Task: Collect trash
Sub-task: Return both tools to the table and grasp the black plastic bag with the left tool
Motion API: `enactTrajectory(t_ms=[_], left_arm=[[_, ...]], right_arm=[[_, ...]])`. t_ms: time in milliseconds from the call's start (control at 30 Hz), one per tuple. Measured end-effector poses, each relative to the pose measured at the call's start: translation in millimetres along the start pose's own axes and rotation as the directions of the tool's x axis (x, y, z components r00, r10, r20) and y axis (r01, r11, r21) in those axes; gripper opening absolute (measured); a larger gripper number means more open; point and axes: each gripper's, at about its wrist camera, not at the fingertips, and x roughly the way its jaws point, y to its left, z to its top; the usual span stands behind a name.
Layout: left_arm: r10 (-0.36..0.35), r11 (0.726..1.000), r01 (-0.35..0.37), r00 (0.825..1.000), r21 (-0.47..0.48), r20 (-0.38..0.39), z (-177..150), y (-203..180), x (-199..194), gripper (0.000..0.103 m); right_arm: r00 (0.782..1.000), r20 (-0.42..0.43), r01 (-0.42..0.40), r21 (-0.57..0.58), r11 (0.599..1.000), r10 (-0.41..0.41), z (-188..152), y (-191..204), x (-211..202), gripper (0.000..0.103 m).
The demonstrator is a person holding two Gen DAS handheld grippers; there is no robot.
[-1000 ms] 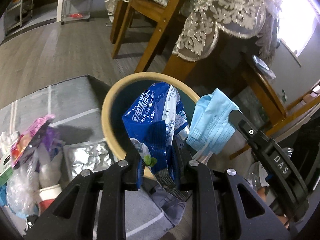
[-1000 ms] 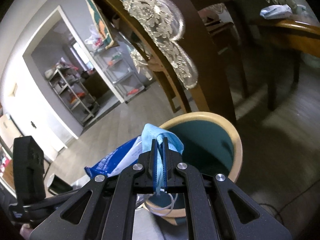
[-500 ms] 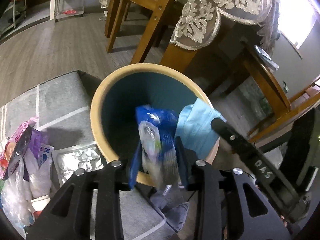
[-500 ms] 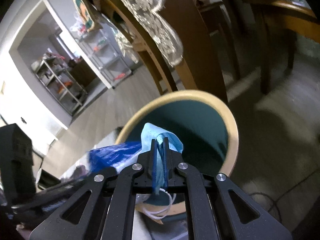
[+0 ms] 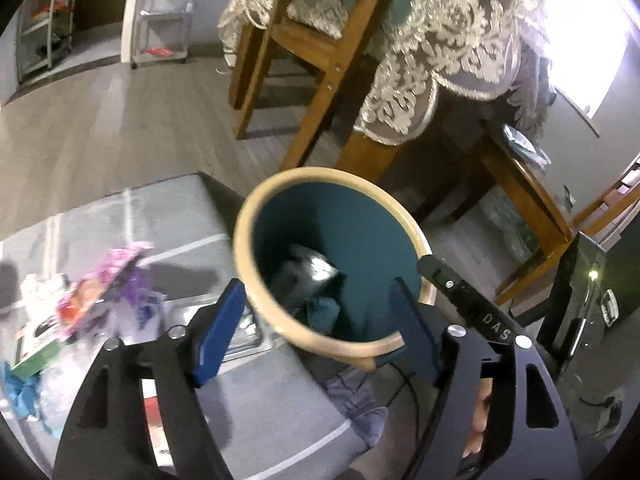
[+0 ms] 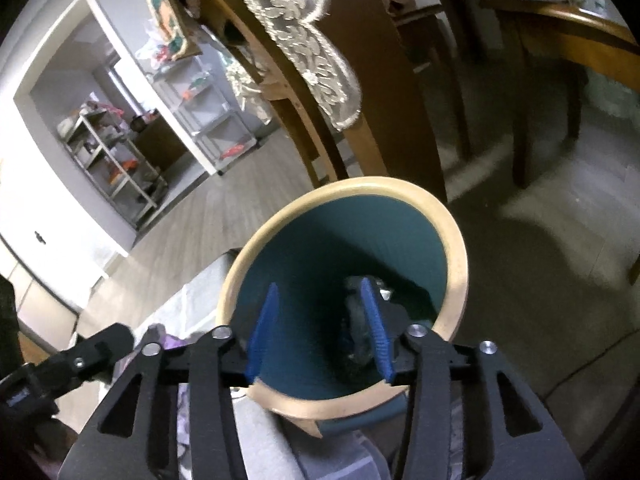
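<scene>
Both claws are held over the bin [image 5: 404, 220], tilted downward into its mouth. The left claw [image 5: 316, 328] is seen opening, nothing between its pads. The right claw [image 6: 320, 330] is likewise opening and empty. Dropped trash [image 5: 308, 276] lies blurred inside the bin at mid-frame. The remaining trash pile [image 5: 100, 300] lies at the lower left of the left view, on the grey mat [image 5: 172, 216], beside the bin. The left claw is judged nearer to it.
</scene>
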Motion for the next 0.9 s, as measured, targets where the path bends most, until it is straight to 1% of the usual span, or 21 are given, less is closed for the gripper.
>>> enactTrajectory(t_ms=[167,300,467,600,767,900], left_arm=[[0.042,0.999,-0.041,0.999,-0.021,0.032,-14,25,-34,0.080],[0.097,0.993,-0.092,0.994,-0.071,0.060,-31,52,-63,0.083],[0.180,0.974,-0.168,0.981,-0.150,0.070,-59,91,-98,0.084],[0.237,0.949,-0.220,0.970,-0.227,0.052,-88,120,-123,0.084],[0.258,0.921,-0.242,0.966,-0.307,0.013,-121,141,-136,0.084],[0.233,0.895,-0.228,0.972,-0.382,-0.035,-147,153,-134,0.084]], right_arm=[[1.000,0.000,-0.013,-0.076,0.997,0.013,-7,16,-8,0.054],[1.000,-0.009,-0.022,-0.135,0.991,0.021,-16,30,-11,0.056],[0.999,-0.037,-0.041,-0.194,0.980,0.034,-26,45,-9,0.057],[0.997,-0.063,-0.067,-0.237,0.969,0.053,-36,57,-8,0.057],[0.992,-0.100,-0.102,-0.284,0.953,0.077,-46,71,-7,0.057],[0.989,-0.119,-0.122,-0.306,0.944,0.089,-53,79,-9,0.057]])
